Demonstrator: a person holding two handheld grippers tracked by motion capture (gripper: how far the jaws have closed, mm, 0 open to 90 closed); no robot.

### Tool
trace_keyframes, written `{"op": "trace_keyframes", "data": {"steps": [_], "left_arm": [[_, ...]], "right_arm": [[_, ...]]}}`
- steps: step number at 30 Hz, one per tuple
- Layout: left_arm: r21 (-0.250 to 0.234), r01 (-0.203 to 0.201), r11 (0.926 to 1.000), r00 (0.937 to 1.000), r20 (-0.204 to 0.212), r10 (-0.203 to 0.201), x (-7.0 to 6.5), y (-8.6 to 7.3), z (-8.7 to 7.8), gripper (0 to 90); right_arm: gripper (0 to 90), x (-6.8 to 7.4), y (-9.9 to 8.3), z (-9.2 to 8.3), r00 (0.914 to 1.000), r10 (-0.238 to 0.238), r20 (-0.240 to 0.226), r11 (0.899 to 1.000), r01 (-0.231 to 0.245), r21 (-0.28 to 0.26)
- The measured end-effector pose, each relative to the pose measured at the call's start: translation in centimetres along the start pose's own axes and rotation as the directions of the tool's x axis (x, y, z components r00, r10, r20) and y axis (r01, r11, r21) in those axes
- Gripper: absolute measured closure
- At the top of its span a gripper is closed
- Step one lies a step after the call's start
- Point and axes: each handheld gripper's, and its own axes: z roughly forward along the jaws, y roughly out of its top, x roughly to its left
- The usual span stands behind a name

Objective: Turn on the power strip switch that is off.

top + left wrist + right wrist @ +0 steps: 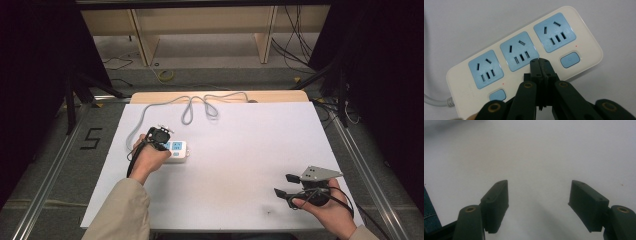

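Note:
A cream power strip (584,60) with three blue socket faces and two blue switches lies on the white table; the high view shows it as the power strip (176,149) at the table's left. My left gripper (539,61) is shut with nothing between its jaws, its tips over the strip's near edge below the middle socket (520,51), between the two switches (570,59). It appears as the left gripper (159,136) over the strip from above. My right gripper (285,185) hovers open above bare table at the front right, seen as the right gripper (537,195) with jaws wide apart.
The strip's grey cord (192,103) loops across the back of the white table top (240,150) and off its far edge. A wooden board edge (220,95) shows behind the table. Aluminium rails (47,170) and dark floor flank both sides.

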Motion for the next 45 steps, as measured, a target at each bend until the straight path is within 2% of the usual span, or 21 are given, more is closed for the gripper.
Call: {"op": "trace_keyframes", "data": {"steps": [1, 3, 5, 10, 30, 36, 40, 45], "left_arm": [[0.000, -0.021, 0.9998, 0.9995, -0.022, 0.021, -0.2, 0.1, 0.1, 90.0], [0.011, -0.033, 0.9994, 0.9986, -0.041, 0.033, -0.6, 0.2, 0.1, 90.0], [0.009, -0.024, 0.9997, 0.9992, -0.031, 0.024, -0.4, 0.2, 0.1, 90.0], [-0.007, 0.027, 0.9996, 0.9996, 0.013, -0.027, 0.3, 0.0, 0.1, 90.0], [-0.017, 0.020, 0.9997, 0.9996, 0.020, -0.020, 0.4, -0.1, 0.1, 90.0], [-0.022, 0.034, 0.9992, 0.9989, 0.033, -0.033, 0.6, -0.2, 0.1, 90.0], [-0.020, 0.024, 0.9995, 0.9993, 0.028, -0.023, 0.5, -0.2, 0.0, 90.0], [-0.029, 0.034, 0.9990, 0.9989, 0.032, -0.033, 0.6, -0.2, 0.1, 90.0]], "right_arm": [[32.2, 0.0, 0.0, 0.0, 1.0000, 0.000, 0.000, 1.000, 0.000, 0.000], [32.2, 0.0, 0.0, -0.1, 1.0000, -0.001, -0.001, 1.000, 0.001, -0.001], [32.2, 0.0, 0.0, -0.1, 1.0000, -0.004, -0.002, 1.000, 0.004, -0.001], [32.2, -0.1, -0.1, -0.1, 1.0000, -0.005, -0.004, 1.000, 0.005, 0.001], [32.2, -0.1, 0.0, 0.0, 1.0000, 0.000, -0.007, 1.000, 0.000, 0.001], [32.2, -0.1, 0.0, -0.1, 1.0000, -0.005, -0.008, 1.000, 0.005, 0.001], [32.2, -0.1, 0.0, 0.0, 1.0000, -0.003, -0.008, 1.000, 0.003, 0.001], [32.2, -0.1, 0.0, 0.0, 1.0000, -0.003, -0.008, 1.000, 0.003, 0.000]]}}
